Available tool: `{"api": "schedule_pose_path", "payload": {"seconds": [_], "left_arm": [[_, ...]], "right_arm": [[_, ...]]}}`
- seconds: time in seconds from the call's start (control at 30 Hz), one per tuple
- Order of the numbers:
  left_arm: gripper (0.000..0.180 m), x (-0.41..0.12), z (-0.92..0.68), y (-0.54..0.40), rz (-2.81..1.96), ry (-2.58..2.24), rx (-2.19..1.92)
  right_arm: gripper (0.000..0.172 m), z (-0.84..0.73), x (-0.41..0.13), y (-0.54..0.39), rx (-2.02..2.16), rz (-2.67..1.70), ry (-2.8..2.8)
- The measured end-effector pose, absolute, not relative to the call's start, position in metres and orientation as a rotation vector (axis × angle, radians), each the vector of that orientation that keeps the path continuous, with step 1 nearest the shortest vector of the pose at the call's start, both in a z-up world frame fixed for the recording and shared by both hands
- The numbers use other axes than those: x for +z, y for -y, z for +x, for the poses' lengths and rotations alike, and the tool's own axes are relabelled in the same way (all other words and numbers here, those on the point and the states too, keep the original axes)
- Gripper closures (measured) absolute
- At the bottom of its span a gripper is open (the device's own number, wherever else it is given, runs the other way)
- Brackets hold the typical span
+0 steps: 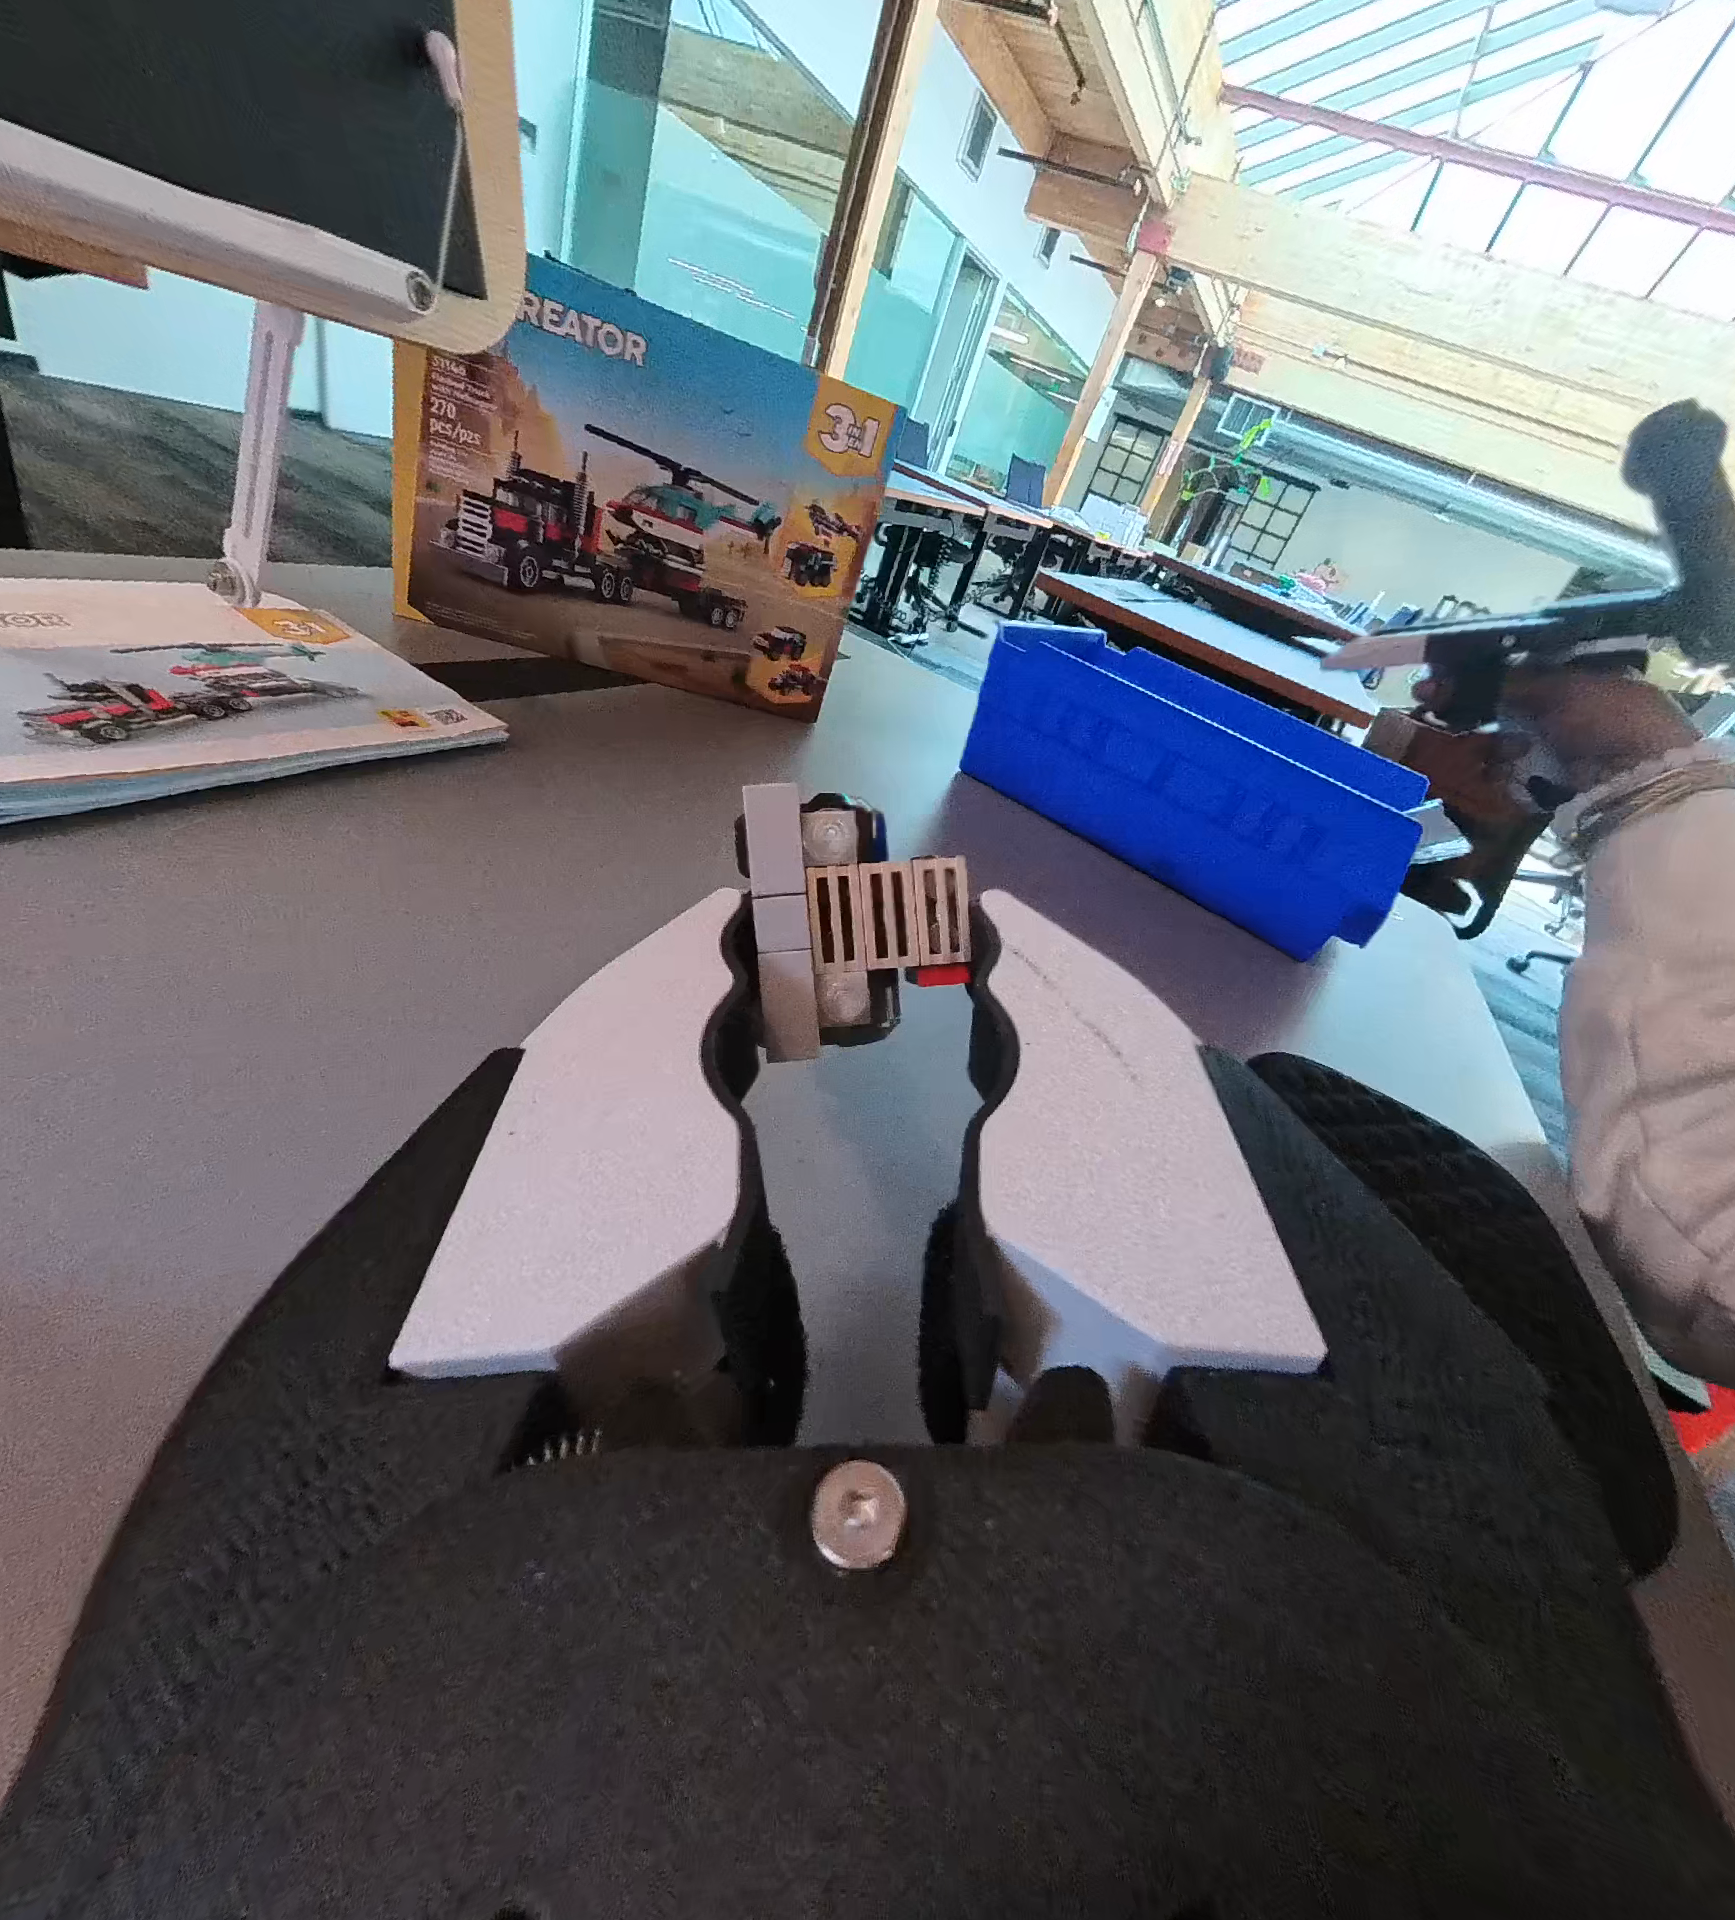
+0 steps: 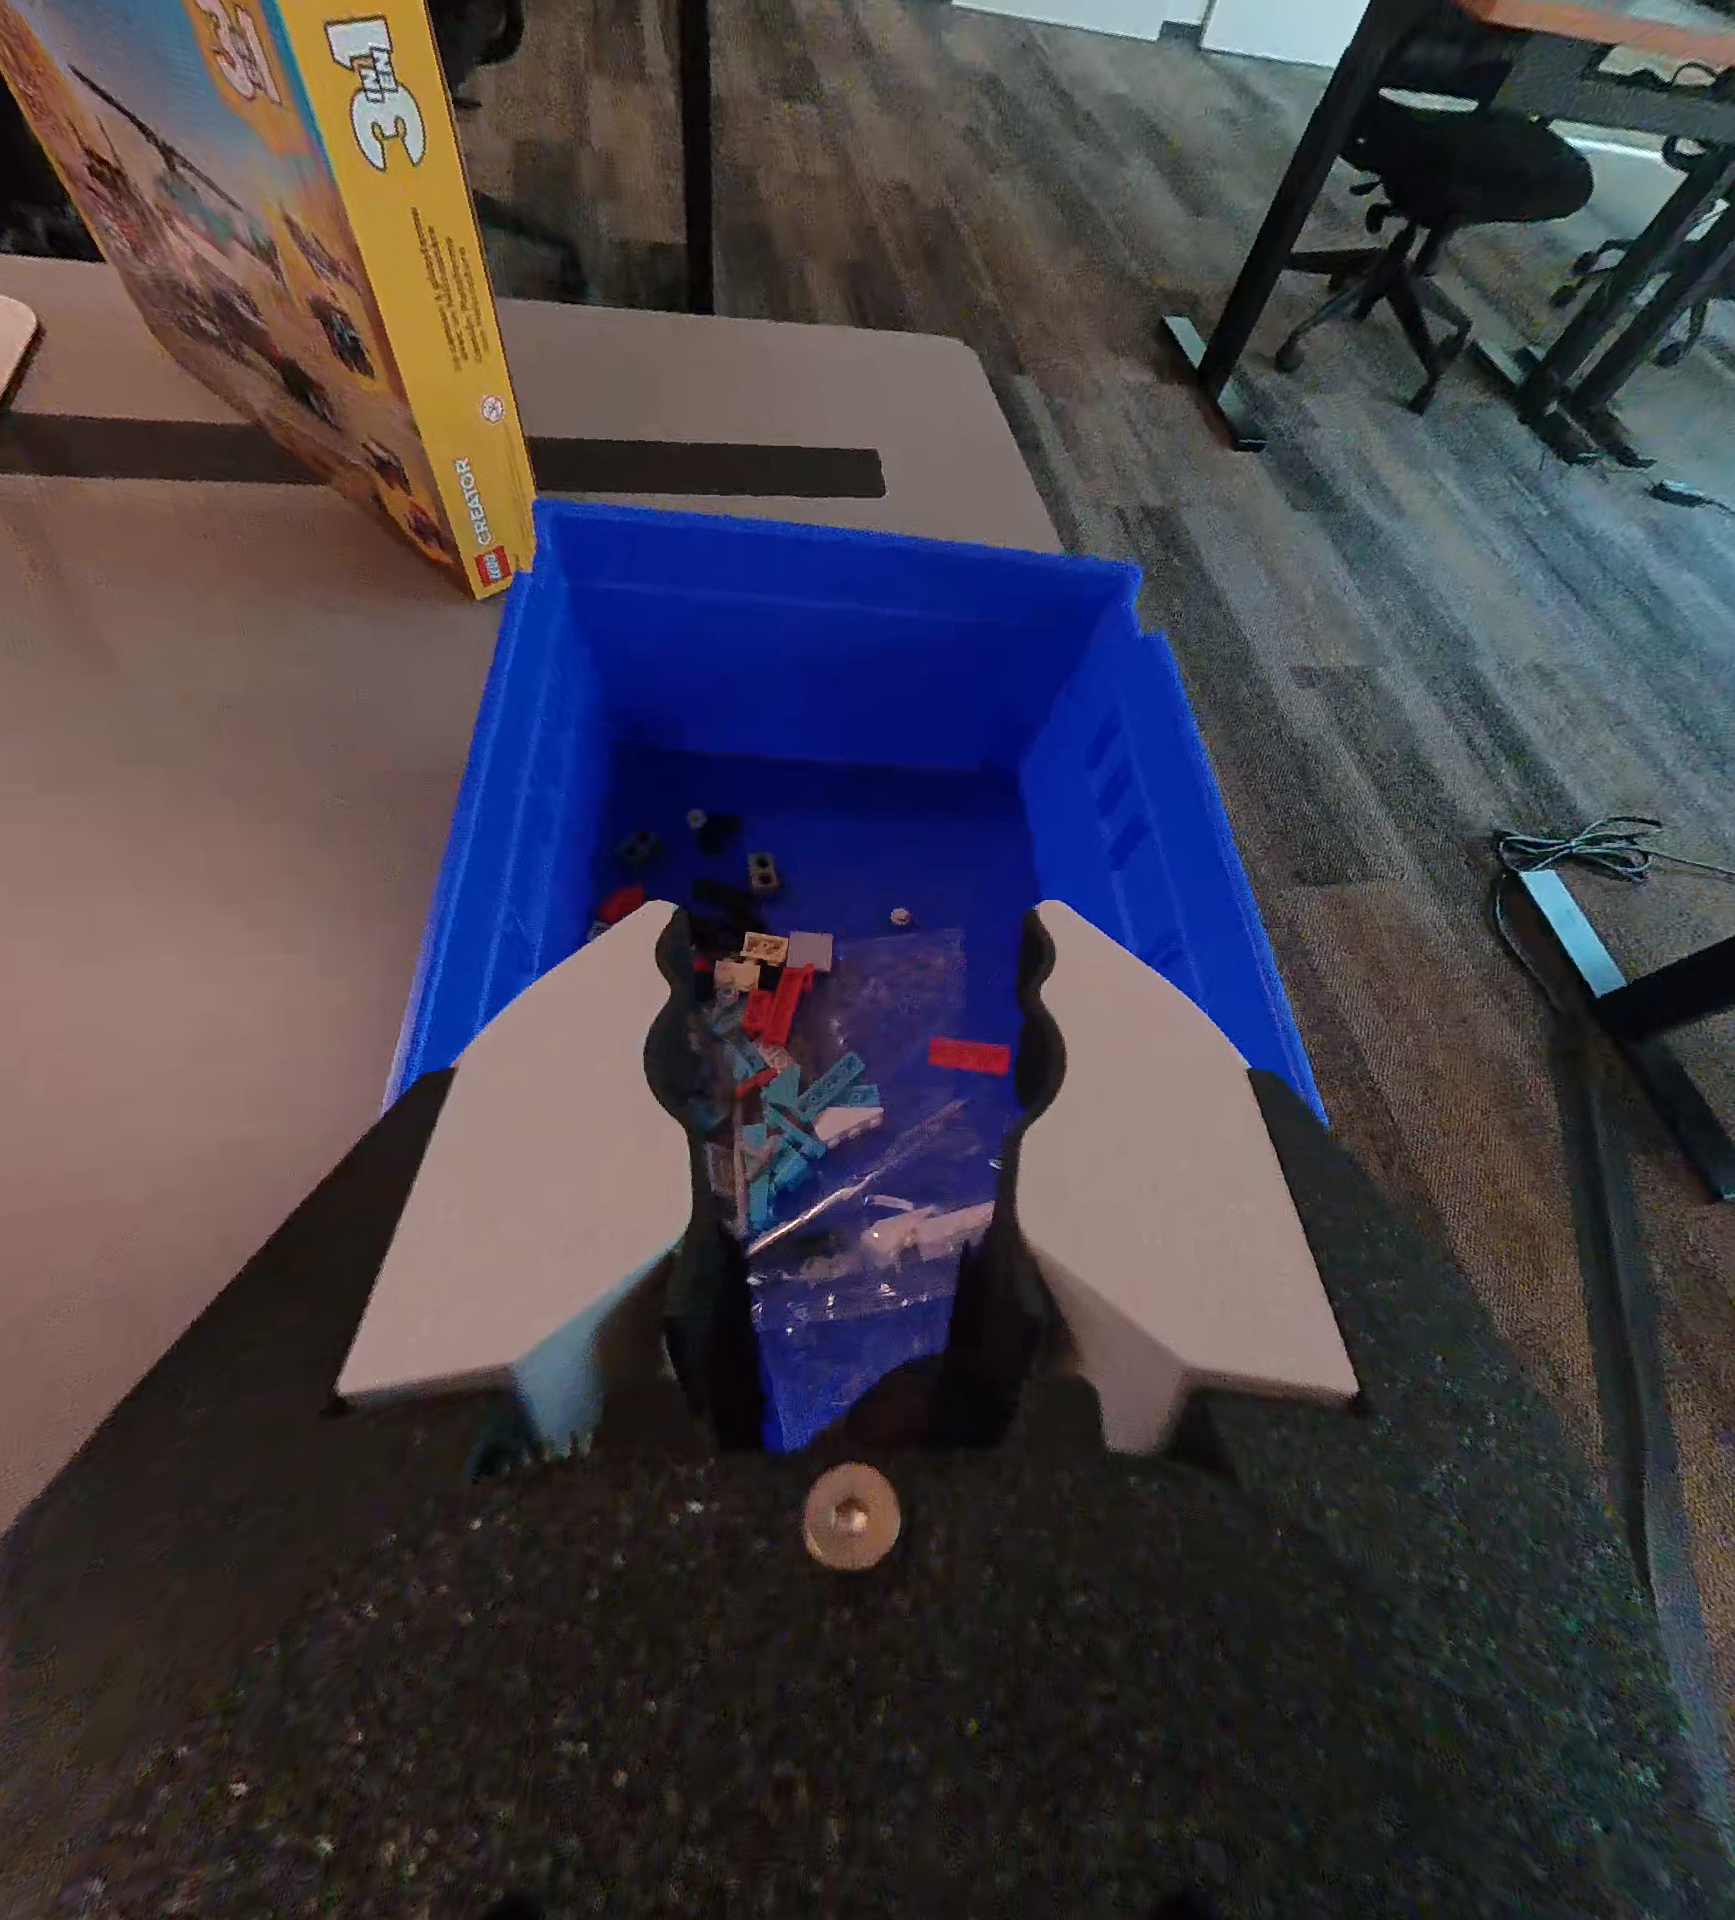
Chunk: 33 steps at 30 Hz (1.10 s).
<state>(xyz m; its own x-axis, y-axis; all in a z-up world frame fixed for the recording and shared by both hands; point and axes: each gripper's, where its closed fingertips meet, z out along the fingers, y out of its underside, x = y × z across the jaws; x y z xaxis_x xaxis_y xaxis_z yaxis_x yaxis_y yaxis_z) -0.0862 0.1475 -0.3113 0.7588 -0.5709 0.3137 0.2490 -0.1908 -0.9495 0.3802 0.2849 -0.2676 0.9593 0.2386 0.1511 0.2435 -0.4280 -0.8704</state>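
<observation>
My left gripper (image 1: 855,935) is shut on a small brick assembly (image 1: 842,925) of grey, black and tan grille pieces with a red bit at its lower right, and holds it above the grey table (image 1: 323,987). My right gripper (image 2: 847,935) is open and empty, and hovers over the open blue bin (image 2: 821,644). Loose red, teal, grey and black bricks (image 2: 769,1029) and a clear plastic bag (image 2: 884,1174) lie on the bin's floor. In the left wrist view the right gripper (image 1: 1497,748) shows beyond the blue bin (image 1: 1185,790), held by a hand with a white sleeve.
A toy set box (image 1: 655,499) stands upright behind the bin; it also shows in the right wrist view (image 2: 302,260). An instruction booklet (image 1: 156,696) lies at the left under a white stand (image 1: 260,447). The table edge runs just right of the bin, with desks and chairs (image 2: 1445,197) beyond.
</observation>
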Motion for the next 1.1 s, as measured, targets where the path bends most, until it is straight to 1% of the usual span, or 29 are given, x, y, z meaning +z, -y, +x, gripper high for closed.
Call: {"api": "schedule_pose_path", "payload": {"seconds": [0.13, 0.2, 0.27, 0.33, 0.37, 0.47, 0.53, 0.6, 0.67, 0.7, 0.8, 0.83, 0.9, 0.97, 1.03, 1.07, 1.1], "left_arm": [[0.143, -0.311, -0.088, -0.148, -1.603, -0.224, -0.806], [0.143, -0.310, -0.089, -0.148, -1.600, -0.207, -0.823], [0.143, -0.307, -0.089, -0.148, -1.588, -0.149, -0.896], [0.143, -0.302, -0.087, -0.148, -1.555, -0.032, -1.078], [0.143, -0.300, -0.087, -0.147, -1.532, 0.042, -1.191], [0.143, -0.297, -0.089, -0.145, -1.456, 0.233, -1.464], [0.143, -0.297, -0.092, -0.145, -1.429, 0.288, -1.532], [0.143, -0.296, -0.093, -0.144, -1.421, 0.302, -1.553], [0.143, -0.295, -0.093, -0.143, -1.412, 0.318, -1.570], [0.143, -0.295, -0.093, -0.142, -1.406, 0.329, -1.588], [0.143, -0.294, -0.086, -0.137, -1.392, 0.345, -1.666], [0.143, -0.295, -0.080, -0.135, -1.397, 0.338, -1.695], [0.143, -0.295, -0.072, -0.132, -1.406, 0.323, -1.735], [0.136, -0.288, -0.064, -0.126, -1.423, 0.172, -1.724], [0.107, -0.282, -0.053, -0.117, -1.482, -0.125, -1.571], [0.093, -0.286, -0.049, -0.115, -1.530, -0.296, -1.389], [0.083, -0.296, -0.049, -0.117, -1.575, -0.468, -1.121]], "right_arm": [[0.103, 0.377, -0.269, -0.286, -0.008, -2.048, 0.374], [0.104, 0.367, -0.260, -0.288, 0.012, -1.989, 0.391], [0.106, 0.324, -0.232, -0.283, 0.086, -1.753, 0.519], [0.098, 0.255, -0.208, -0.265, 0.161, -1.447, 0.746], [0.095, 0.216, -0.206, -0.251, 0.166, -1.303, 0.887], [0.094, 0.095, -0.228, -0.199, 0.121, -0.862, 1.285], [0.095, 0.030, -0.271, -0.169, 0.071, -0.707, 1.544], [0.098, -0.013, -0.298, -0.152, -0.005, -0.605, 1.652], [0.106, -0.044, -0.302, -0.135, -0.066, -0.458, 1.630], [0.113, -0.052, -0.301, -0.133, -0.144, -0.400, 1.600], [0.127, -0.064, -0.306, -0.139, -0.437, -0.304, 1.562], [0.143, -0.064, -0.308, -0.142, -0.516, -0.293, 1.563], [0.147, -0.058, -0.304, -0.140, -0.522, -0.271, 1.537], [0.147, -0.049, -0.301, -0.144, -0.329, -0.421, 1.556], [0.147, -0.042, -0.306, -0.152, -0.005, -0.673, 1.616], [0.147, -0.038, -0.311, -0.155, 0.166, -0.796, 1.649], [0.147, -0.034, -0.319, -0.150, 0.364, -0.897, 1.717]]}}
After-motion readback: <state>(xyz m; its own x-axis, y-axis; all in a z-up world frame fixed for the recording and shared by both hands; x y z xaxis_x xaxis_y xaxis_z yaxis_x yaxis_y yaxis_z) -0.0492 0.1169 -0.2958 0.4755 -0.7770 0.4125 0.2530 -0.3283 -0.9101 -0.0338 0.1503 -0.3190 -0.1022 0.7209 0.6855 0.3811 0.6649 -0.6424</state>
